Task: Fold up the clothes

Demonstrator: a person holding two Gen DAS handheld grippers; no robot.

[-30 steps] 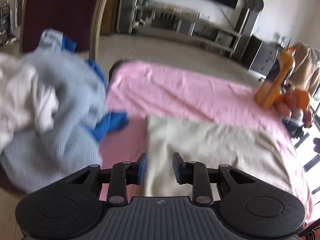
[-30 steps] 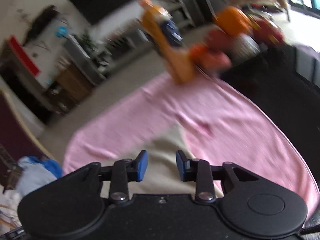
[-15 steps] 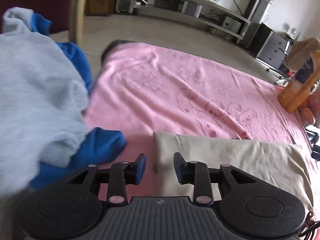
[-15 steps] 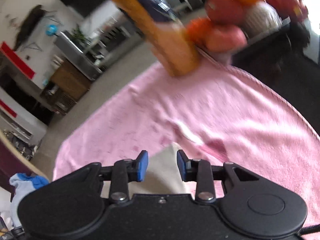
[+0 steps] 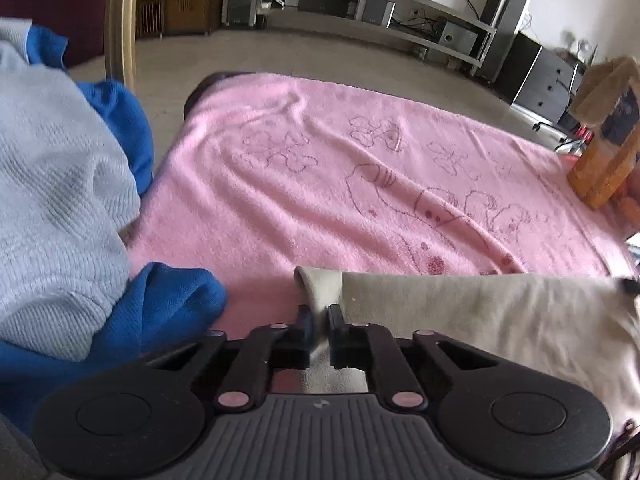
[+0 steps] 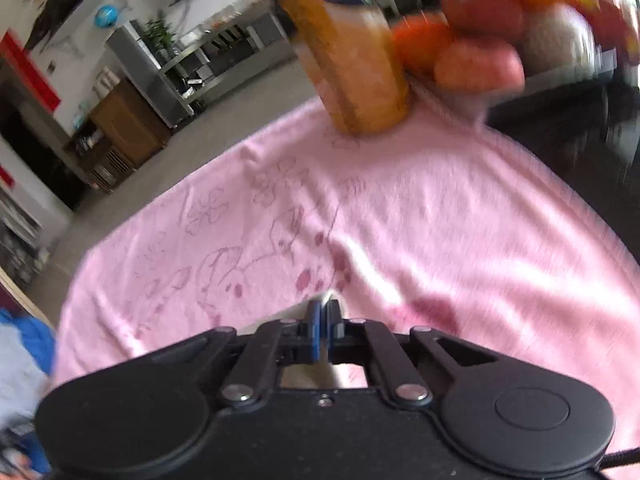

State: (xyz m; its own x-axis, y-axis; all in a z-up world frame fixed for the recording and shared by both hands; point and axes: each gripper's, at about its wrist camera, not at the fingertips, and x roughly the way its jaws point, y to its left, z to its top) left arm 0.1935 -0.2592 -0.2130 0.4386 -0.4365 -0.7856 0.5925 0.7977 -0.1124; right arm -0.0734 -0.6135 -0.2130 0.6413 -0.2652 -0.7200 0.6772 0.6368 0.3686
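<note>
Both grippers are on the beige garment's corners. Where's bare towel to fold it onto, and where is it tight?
Free: the pink towel beyond the beige garment, between the blue and grey clothes pile and the orange bottle. Crowded: the pile overlaps the towel's edge beside the left gripper; bottle and fruit crowd the far corner ahead of the right gripper.

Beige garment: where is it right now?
Left wrist view, lower right: beige garment lies on the pink blanket, right of the blue-grey sweater, its corner in the left gripper.
</note>
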